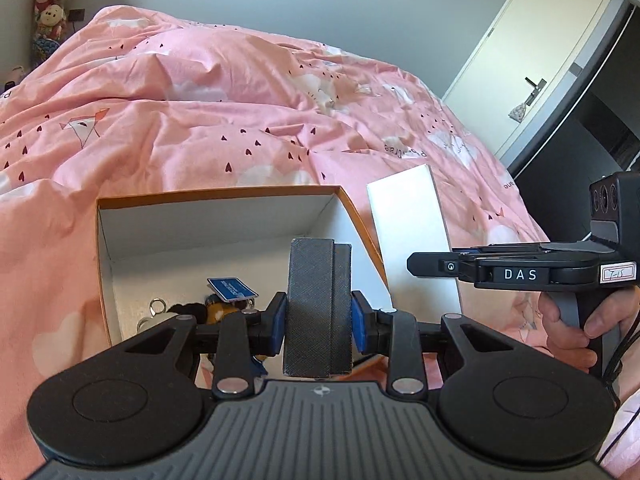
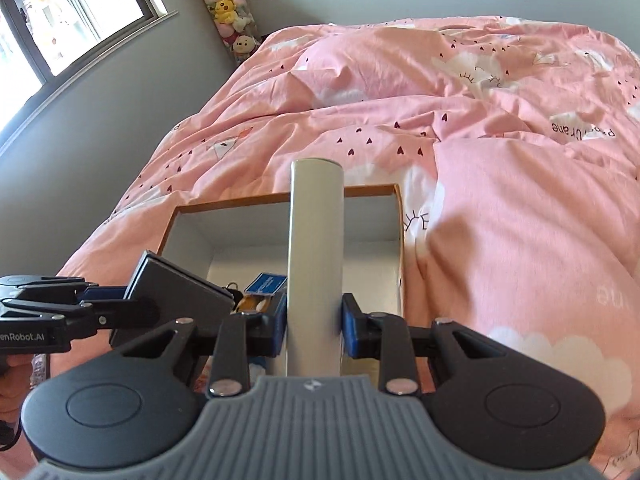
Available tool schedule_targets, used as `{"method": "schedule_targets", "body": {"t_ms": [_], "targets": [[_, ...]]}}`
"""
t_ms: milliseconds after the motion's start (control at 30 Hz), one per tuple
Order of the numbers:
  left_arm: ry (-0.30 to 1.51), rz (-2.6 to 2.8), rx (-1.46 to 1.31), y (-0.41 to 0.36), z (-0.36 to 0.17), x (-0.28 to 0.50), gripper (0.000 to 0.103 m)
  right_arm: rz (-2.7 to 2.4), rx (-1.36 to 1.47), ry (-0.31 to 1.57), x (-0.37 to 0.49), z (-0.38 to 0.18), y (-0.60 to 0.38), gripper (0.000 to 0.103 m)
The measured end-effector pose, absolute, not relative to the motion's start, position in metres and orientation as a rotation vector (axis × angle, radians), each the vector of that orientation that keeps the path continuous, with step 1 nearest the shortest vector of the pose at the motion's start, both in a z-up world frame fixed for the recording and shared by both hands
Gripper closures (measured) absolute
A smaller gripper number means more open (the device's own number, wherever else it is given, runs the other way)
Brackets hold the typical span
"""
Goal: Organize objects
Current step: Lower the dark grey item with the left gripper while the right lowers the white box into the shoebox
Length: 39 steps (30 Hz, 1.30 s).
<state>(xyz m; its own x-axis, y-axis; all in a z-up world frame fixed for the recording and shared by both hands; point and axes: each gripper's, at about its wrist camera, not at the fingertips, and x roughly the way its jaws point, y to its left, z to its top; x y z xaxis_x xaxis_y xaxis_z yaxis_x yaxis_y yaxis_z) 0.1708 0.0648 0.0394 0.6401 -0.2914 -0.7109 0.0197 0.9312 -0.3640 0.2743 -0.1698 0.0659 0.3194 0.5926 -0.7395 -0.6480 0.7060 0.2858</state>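
An open orange-rimmed box (image 1: 224,194) with white walls sits on the pink bed; it also shows in the right wrist view (image 2: 280,200). Inside lie a blue card (image 1: 231,288), key rings and a yellow toy. My left gripper (image 1: 319,314) is shut on a dark grey textured case (image 1: 316,304), held upright over the box's near right part. In the right wrist view the left gripper (image 2: 120,298) holds that case (image 2: 180,292) at the left. My right gripper (image 2: 314,326) is shut on a flat white box (image 2: 316,260), seen edge-on above the open box; it shows beside the box's right wall (image 1: 412,236).
The pink patterned duvet (image 2: 500,200) covers the bed around the box. A column of plush toys (image 2: 226,4) stands at the far corner by a window (image 2: 60,12). A white door (image 1: 536,56) and a dark cabinet (image 1: 580,160) stand at the right.
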Motion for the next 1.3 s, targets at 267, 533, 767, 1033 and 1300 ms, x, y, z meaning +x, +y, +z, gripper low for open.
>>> {"method": "schedule_targets", "body": {"t_ms": [267, 533, 767, 1033, 1300], "targets": [[0.896, -0.131, -0.318, 0.061, 0.013, 0.208, 0.066, 0.741, -0.184, 0.911, 0.314, 0.033, -0.124, 0.073], [0.961, -0.131, -0.349, 0.059, -0.017, 0.234, 0.066, 0.653, -0.335, 0.910, 0.326, -0.008, -0.090, 0.073], [1.018, -0.111, -0.375, 0.058, -0.034, 0.242, 0.066, 0.608, -0.447, 0.931, 0.326, -0.032, -0.073, 0.073], [1.138, -0.046, -0.411, 0.047, -0.052, 0.245, 0.066, 0.581, -0.546, 0.957, 0.328, -0.046, -0.057, 0.073], [1.187, -0.003, -0.438, 0.040, -0.067, 0.244, 0.066, 0.584, -0.609, 0.991, 0.331, -0.049, -0.052, 0.073]]}}
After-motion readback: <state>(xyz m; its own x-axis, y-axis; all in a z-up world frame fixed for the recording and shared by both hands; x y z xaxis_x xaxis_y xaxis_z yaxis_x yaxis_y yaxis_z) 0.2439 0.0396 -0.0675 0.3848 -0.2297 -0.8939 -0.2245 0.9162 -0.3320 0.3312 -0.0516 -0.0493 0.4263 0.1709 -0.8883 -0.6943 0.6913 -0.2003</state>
